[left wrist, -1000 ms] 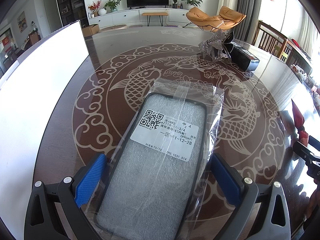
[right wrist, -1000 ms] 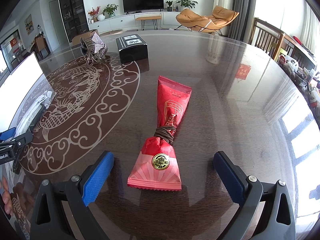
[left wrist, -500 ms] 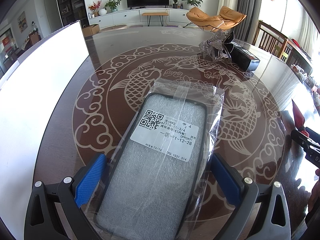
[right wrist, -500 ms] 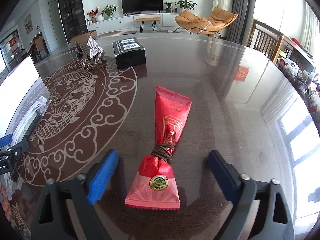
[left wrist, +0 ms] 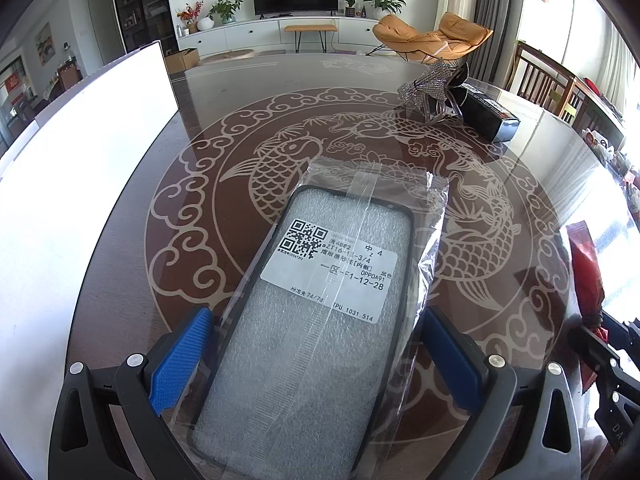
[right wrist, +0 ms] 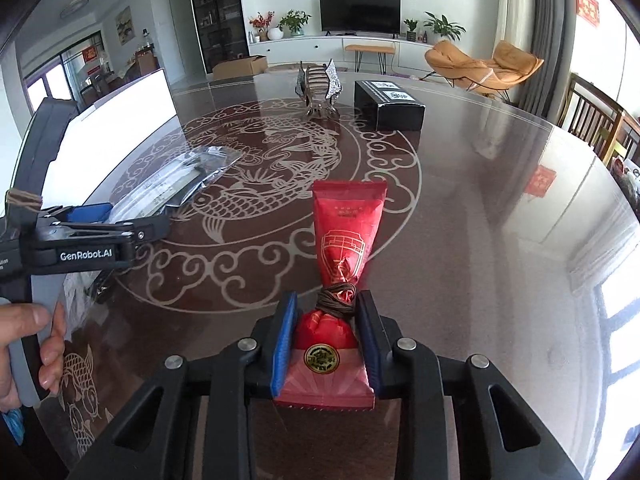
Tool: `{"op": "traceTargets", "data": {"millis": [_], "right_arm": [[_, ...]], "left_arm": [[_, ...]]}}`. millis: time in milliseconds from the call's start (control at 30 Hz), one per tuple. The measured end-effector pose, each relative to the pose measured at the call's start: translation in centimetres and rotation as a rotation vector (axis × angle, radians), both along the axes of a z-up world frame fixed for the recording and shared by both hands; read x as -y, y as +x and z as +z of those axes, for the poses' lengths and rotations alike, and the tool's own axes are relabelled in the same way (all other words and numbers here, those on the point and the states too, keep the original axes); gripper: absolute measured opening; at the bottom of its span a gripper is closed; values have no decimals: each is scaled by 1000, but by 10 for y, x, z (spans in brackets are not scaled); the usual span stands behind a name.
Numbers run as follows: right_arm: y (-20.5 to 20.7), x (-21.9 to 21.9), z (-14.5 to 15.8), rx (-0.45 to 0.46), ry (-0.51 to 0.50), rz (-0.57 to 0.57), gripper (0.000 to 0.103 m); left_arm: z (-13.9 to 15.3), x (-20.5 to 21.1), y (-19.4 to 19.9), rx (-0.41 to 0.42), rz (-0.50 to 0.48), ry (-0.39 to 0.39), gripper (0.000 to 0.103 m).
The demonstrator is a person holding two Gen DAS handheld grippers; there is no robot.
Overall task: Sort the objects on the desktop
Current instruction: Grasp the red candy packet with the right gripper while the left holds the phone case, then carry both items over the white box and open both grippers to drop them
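A red packet [right wrist: 346, 224], tied at its waist with brown cord, lies on the dark glass table [right wrist: 500, 200]. My right gripper [right wrist: 326, 340] straddles the packet's near end; its jaws are closing and the blue pads press its sides. From the left wrist view the packet [left wrist: 586, 264] is at the far right edge. A phone case in a clear plastic bag [left wrist: 336, 240], with a white QR label, lies flat between the wide-spread fingers of my left gripper [left wrist: 316, 360], which is open. The right wrist view has that bag [right wrist: 184, 176] on its left.
A black box [right wrist: 390, 106] and a glittery boat-shaped ornament [right wrist: 320, 88] stand at the far side of the table. A large white board [left wrist: 80, 160] runs along the left. A person's hand [right wrist: 24, 344] holds the left gripper's handle.
The right gripper's jaws have closed in from wide apart onto the red packet, and its view has swung so more of the table's left side shows. The left gripper and phone case have not moved.
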State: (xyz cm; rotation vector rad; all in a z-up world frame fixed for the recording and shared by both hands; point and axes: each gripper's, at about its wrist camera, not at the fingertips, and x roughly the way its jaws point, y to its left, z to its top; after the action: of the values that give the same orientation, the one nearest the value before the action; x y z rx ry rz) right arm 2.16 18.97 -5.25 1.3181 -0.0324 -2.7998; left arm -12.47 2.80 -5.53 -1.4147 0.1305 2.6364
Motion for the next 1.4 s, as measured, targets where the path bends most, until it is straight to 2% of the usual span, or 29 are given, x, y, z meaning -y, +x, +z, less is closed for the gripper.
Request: {"op": "traceTargets", "data": {"millis": [67,100,200,367,400,433,467,500,567,600,633,667,733,833,1000,1133,1267,1400], "right_arm": [[2,-5,0,4,-36,-8,34],[2,-10,1,15,-58,-6,39],[-2,-20,5,76,-90,11,51],[-14,-32,7,185,-143,31,55],[-17,-33,8,199,-153,27,55],[-20,-35,8,215,-163,21,55],[-23,-36,8,231,-177,13,55],[-25,-36,8,243,-191,8,55],[-30,-35,8,262,-195,1,55],[-32,-32,8,268,-175,5,51],[-33,-29,9,274,-146,10,42],[-33,-27,9,277,-130,19,24],[-31,-26,13,274,-115,15,24],[-24,-30,24,255,-145,24,24],[-16,-33,41,241,-186,35,24],[-18,-18,59,227,-180,70,24],[-26,17,92,169,-176,152,24],[-40,72,127,110,-200,254,24]], "left_arm": [[0,1,0,5,-9,6,103],[0,1,0,10,-25,5,103],[1,2,-1,59,-141,-9,103],[2,7,-3,140,-235,-41,103],[2,7,-3,136,-245,-42,98],[4,7,-2,125,-255,-39,88],[7,6,-1,119,-262,-39,83],[8,6,-2,117,-259,-41,74],[9,7,-2,113,-246,-32,74],[9,8,-1,105,-238,-29,74],[10,9,0,101,-229,-27,74],[11,11,2,96,-222,-18,74],[16,15,6,84,-213,5,74],[31,20,15,45,-202,30,74],[59,32,25,-7,-178,106,74],[88,47,28,-51,-157,179,74],[130,91,30,-102,-109,257,74],[168,159,29,-167,-23,258,74]]}}
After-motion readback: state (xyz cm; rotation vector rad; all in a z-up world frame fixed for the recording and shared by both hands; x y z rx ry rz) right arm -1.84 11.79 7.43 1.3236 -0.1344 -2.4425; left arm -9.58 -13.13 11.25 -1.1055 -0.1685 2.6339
